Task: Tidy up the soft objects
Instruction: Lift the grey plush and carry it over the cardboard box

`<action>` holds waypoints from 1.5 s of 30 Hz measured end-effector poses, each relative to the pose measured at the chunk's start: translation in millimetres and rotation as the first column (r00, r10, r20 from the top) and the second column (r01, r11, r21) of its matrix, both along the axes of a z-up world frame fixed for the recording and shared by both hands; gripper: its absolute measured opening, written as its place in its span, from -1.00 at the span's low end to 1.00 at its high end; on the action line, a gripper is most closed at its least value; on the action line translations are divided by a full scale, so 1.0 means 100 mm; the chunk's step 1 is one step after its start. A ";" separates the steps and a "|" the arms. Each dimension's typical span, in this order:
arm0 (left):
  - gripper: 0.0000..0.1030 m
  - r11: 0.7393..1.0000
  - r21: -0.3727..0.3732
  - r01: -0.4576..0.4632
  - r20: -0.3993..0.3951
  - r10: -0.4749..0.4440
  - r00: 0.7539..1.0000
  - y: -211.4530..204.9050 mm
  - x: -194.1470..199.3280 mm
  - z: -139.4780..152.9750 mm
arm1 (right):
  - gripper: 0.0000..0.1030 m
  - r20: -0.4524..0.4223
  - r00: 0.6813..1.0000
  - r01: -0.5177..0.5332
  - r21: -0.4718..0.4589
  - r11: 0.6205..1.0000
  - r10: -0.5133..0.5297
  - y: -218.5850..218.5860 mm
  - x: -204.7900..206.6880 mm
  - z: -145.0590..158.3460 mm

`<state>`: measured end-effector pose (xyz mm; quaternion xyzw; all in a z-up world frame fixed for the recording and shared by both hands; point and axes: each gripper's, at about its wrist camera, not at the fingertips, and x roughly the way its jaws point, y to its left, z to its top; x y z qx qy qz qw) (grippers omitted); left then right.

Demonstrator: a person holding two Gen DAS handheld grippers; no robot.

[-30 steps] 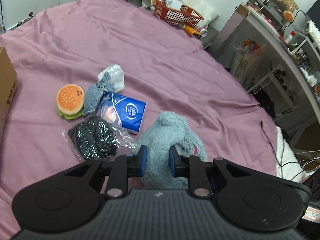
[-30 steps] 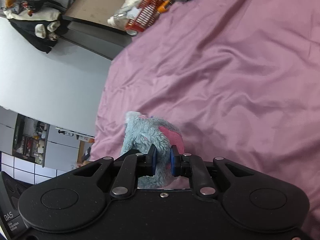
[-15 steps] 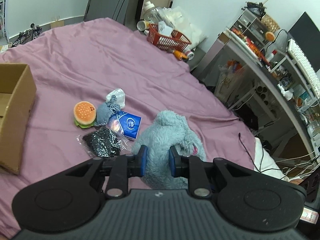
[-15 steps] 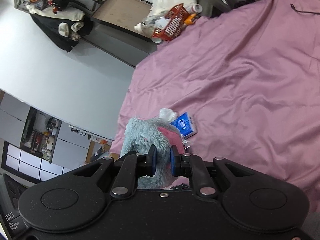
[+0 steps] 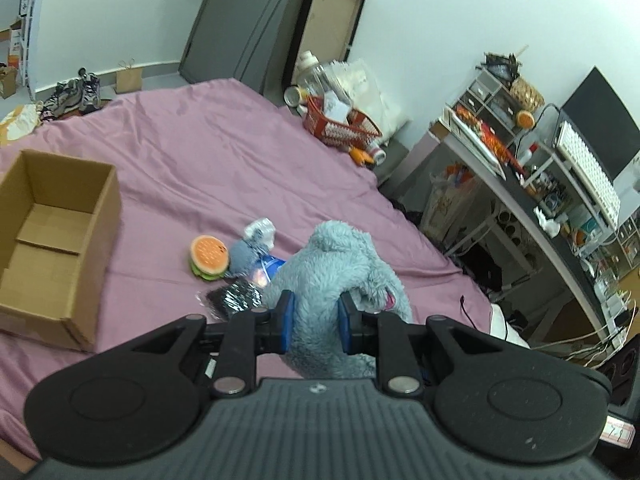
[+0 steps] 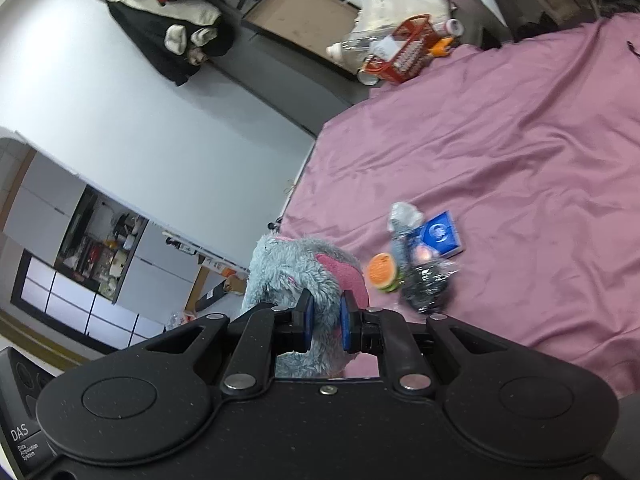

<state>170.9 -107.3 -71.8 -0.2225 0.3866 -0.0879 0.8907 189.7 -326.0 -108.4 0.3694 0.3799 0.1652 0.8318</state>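
Grey-blue plush fur fills both sets of jaws. Compared with a second ago, I see more of the room and a smaller pile on the bed in both views; the cardboard box, then only an edge at the left, now shows whole. Neither grip has changed.

I read the left gripper point(image 5: 315, 322) as clamped on a fold of the plush toy point(image 5: 336, 268), blue pads pressed into the fur on both sides. The right gripper point(image 6: 325, 322) is clamped on another part of the same toy point(image 6: 296, 268), beside its pink patch. The toy hangs between the two grippers, clear of the bed.

Beyond the jaws, on the purple bedsheet point(image 5: 208, 160), lie a burger plush point(image 5: 209, 258), a small grey soft item point(image 5: 244, 256), a blue packet point(image 5: 269, 270) and a black item in clear wrap point(image 5: 236, 298), all touching or just beside one another. The cardboard box point(image 5: 52, 240) stands open, well apart to the left. A red basket point(image 5: 340, 128) sits at the bed's far edge; a cluttered counter point(image 5: 540, 200) lines the right wall.
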 end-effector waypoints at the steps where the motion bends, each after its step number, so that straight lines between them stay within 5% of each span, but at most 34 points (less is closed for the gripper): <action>1: -0.59 1.000 -0.002 -0.005 0.004 0.005 1.000 0.04 -0.02 0.02 | -0.74 0.004 1.000 -0.005 -0.001 1.000 0.005 0.04 -0.01 0.02; 20: -0.59 0.994 -0.049 -0.096 0.051 0.098 0.994 0.90 -0.16 0.20 | -0.74 0.034 0.994 -0.099 -0.048 0.994 0.101 0.94 0.11 0.19; 45: -0.60 0.960 -0.091 -0.266 -0.043 0.263 0.964 2.16 0.30 -0.29 | -0.74 -0.078 0.971 -0.234 -0.091 0.968 0.227 2.18 0.79 -0.23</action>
